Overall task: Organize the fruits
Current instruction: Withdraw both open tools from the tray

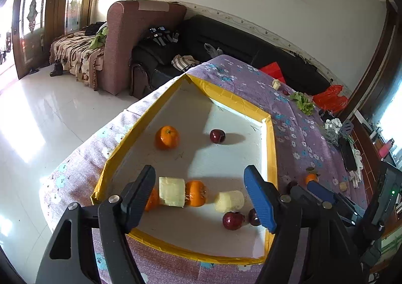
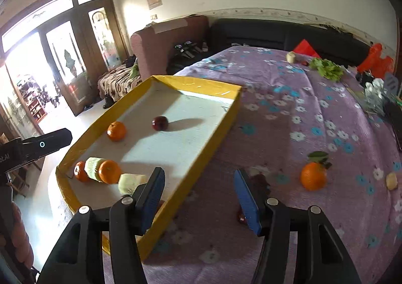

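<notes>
A yellow-rimmed tray (image 1: 226,95) with a white floor lies on the purple flowered cloth. In it are an orange (image 1: 166,137), a dark red fruit (image 1: 217,135), a near row of two more oranges and two pale peeled chunks (image 1: 171,191), and two red fruits (image 1: 233,220). My left gripper (image 1: 201,198) hangs open above that near row, touching nothing. My right gripper (image 2: 200,198) is open over the tray's right wall (image 2: 213,143), holding nothing. Outside the tray, an orange with a leaf (image 2: 313,176) and a pale chunk (image 2: 392,181) lie on the cloth. A dark red fruit (image 2: 262,181) lies half hidden behind the right finger.
Lettuce (image 2: 326,68), another pale chunk (image 2: 291,56) and a red plastic bag (image 2: 377,60) sit at the table's far side, with clutter along its right edge. A black sofa (image 1: 226,40) stands behind the table. Left of the tray the table drops to the tiled floor.
</notes>
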Action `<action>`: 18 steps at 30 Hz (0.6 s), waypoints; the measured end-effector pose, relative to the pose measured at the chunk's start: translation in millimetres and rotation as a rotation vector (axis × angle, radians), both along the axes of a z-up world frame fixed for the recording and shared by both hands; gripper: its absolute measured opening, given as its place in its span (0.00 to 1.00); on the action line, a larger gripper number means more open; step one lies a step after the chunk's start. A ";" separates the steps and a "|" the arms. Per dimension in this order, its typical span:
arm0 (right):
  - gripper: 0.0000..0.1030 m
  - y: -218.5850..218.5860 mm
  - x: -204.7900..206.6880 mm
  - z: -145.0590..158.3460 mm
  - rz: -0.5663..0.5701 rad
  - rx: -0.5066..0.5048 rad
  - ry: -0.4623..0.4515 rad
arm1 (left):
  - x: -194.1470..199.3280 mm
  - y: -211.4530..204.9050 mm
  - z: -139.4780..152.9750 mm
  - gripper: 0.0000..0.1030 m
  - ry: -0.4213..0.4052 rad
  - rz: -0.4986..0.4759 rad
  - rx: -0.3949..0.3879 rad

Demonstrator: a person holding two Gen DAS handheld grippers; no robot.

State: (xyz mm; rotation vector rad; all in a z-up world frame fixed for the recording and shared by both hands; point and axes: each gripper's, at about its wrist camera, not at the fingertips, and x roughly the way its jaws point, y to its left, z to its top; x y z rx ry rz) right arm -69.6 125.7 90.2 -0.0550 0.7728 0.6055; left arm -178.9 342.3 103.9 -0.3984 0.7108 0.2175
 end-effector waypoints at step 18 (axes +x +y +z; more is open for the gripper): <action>0.84 -41.1 8.0 62.0 0.028 0.142 0.003 | -41.5 37.1 27.1 0.89 -0.036 0.186 -0.067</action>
